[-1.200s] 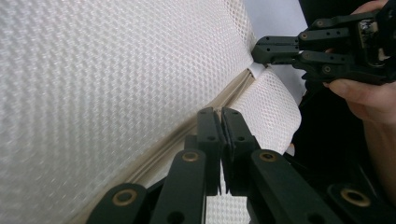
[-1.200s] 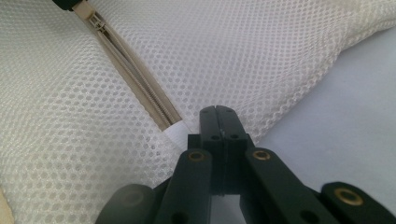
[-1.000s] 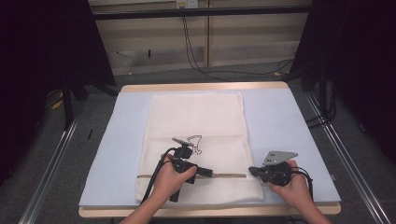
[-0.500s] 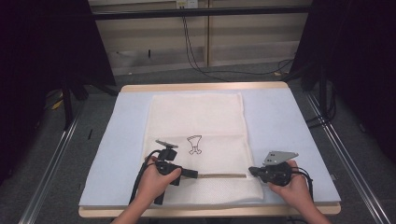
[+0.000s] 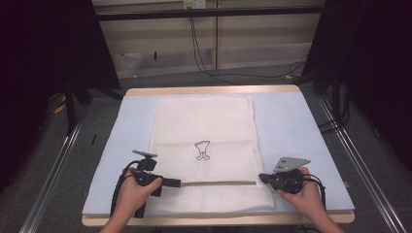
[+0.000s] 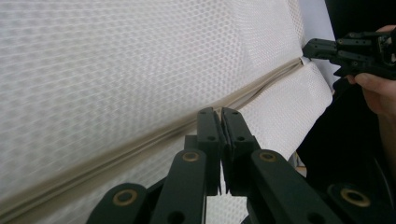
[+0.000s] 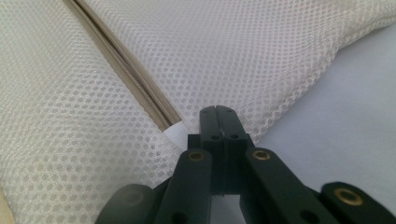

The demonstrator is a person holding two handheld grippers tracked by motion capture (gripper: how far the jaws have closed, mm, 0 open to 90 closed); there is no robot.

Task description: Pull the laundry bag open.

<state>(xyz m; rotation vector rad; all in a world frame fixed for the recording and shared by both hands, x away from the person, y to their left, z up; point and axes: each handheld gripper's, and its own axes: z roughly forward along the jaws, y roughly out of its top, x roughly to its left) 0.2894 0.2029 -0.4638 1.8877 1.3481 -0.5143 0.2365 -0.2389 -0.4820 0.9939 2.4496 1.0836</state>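
A cream-white mesh laundry bag [image 5: 204, 141], rectangular and printed with a small black figure near its middle, lies flat on the pale blue cloth-covered counter [image 5: 296, 131], its long side running away from the person. A beige zipper [image 5: 218, 183] crosses the bag near its front edge, and it looks parted along most of its length. The left gripper [image 5: 178, 183] sits at the zipper's left end, held in the person's left hand [image 5: 131, 189]; its black jaws are pressed together, and in the left gripper view they lie right against the zipper band [image 6: 140, 140], though whether a pull tab is pinched between them I cannot tell. The right gripper [image 5: 262, 178], in the right hand [image 5: 303, 194], rests at the zipper's right end on the bag's right edge. Its jaws are also pressed together, and the right gripper view shows their tips on the mesh just beside the white tab [image 7: 175, 133] that finishes the zipper; whether they nip the cloth is unclear.
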